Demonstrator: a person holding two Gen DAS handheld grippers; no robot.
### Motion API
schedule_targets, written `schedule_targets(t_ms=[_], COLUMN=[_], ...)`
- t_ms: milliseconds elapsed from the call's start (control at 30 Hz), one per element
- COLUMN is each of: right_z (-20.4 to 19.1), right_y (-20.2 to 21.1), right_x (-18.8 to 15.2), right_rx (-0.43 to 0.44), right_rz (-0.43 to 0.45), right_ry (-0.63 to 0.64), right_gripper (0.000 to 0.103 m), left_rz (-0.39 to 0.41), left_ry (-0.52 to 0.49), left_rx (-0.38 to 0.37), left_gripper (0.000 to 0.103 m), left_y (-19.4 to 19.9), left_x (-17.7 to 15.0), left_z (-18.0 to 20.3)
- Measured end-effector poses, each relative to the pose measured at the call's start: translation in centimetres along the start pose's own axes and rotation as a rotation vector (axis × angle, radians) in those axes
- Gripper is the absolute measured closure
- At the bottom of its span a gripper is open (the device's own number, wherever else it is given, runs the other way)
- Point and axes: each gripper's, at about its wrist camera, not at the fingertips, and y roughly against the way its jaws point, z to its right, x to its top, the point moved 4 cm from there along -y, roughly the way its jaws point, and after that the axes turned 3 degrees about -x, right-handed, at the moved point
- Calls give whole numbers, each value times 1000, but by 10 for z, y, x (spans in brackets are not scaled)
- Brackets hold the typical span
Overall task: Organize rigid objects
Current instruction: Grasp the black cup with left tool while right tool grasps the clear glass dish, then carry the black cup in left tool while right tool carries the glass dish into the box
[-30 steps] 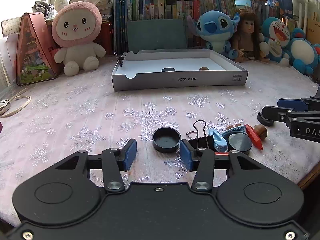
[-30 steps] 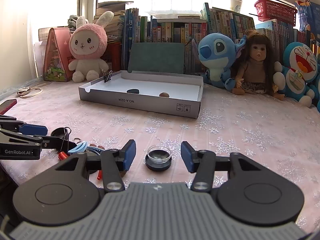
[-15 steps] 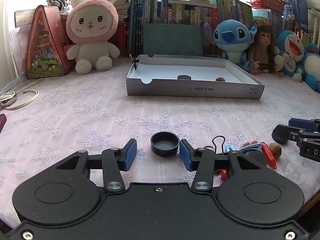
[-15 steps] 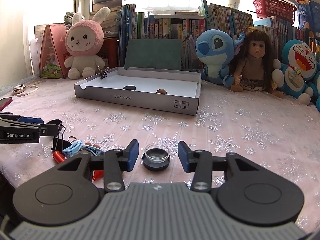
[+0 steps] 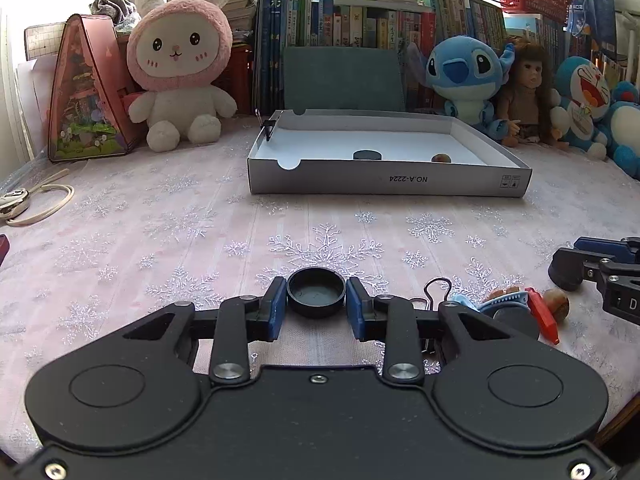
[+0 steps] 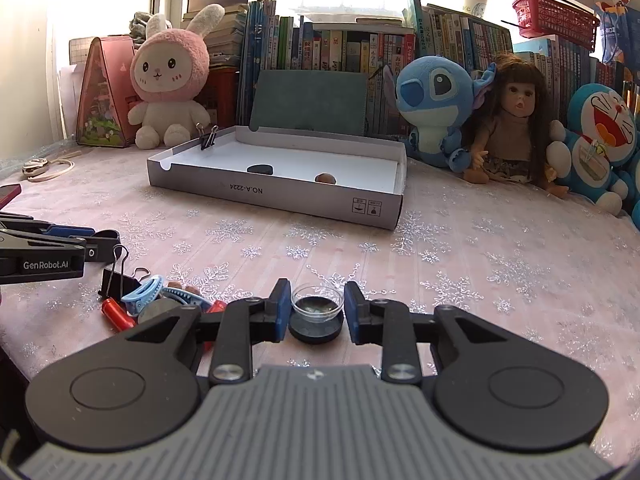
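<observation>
1. Left gripper (image 5: 316, 304): blue pads touching both sides of a black cap (image 5: 316, 292), clamped on it or all but; cap resting on the tablecloth (image 5: 160, 232), hollow side up.
2. Right gripper (image 6: 314, 312): jaws drawn in close around a small clear dish (image 6: 317, 304) stacked on a black disc (image 6: 316, 328); slight gaps on both sides, so not yet clamped by the look of it.
3. Handling, as a judgement: cap likely light, stiff plastic, smooth rim; best held across its widest part, low on the wall, as now. Clear dish probably glass or hard plastic, slick and possibly brittle; loose on the disc, so liable to slide off if only one of the two gets squeezed. Gentle squeeze advised.
4. Between the grippers: heap of small items, namely binder clip (image 6: 116, 276), blue hair clips (image 6: 160, 292), red crayon-like stick (image 6: 118, 314), brown nut (image 5: 558, 304).
5. Mid-distance: shallow cardboard box (image 5: 384, 182), open, well apart from both grippers; inside, one dark round piece (image 5: 367, 155) and one brown nut-like piece (image 5: 441, 158). Another binder clip (image 6: 208, 138) on the box's far left corner.
6. Far: pink rabbit toy (image 5: 180, 68), row of books, blue plush, doll.
7. View differences: left view alone shows the cap's hollow interior; dish and disc hidden there. Right view alone shows the dish stack and the crayon's full length; the cap barely glimpsed beside the left gripper's fingers.
</observation>
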Motion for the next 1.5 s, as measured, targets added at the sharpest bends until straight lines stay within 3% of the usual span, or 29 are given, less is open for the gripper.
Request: schedule_targets(t_ms=[200, 433, 633, 800, 1133, 1500], right_z=[3, 19, 42, 56, 51, 50], right_y=[3, -17, -59, -100, -153, -176], right_x=[16, 58, 102, 122, 121, 117], right_rx=[17, 28, 42, 63, 52, 19], right_rz=[25, 42, -39, -124, -238, -281], right_ry=[-23, -70, -155, -234, -255, -296], right_gripper=[69, 69, 69, 70, 69, 69], left_rz=[15, 37, 38, -10, -164, -196], left_ry=[-10, 6, 19, 85, 151, 147], left_rx=[-21, -77, -108, -157, -117, -108], left_gripper=[73, 73, 73, 73, 73, 73], left_y=[4, -8, -36, -73, -154, -181], left_x=[20, 77, 132, 160, 156, 154], left_z=[-1, -6, -8, -12, -14, -8])
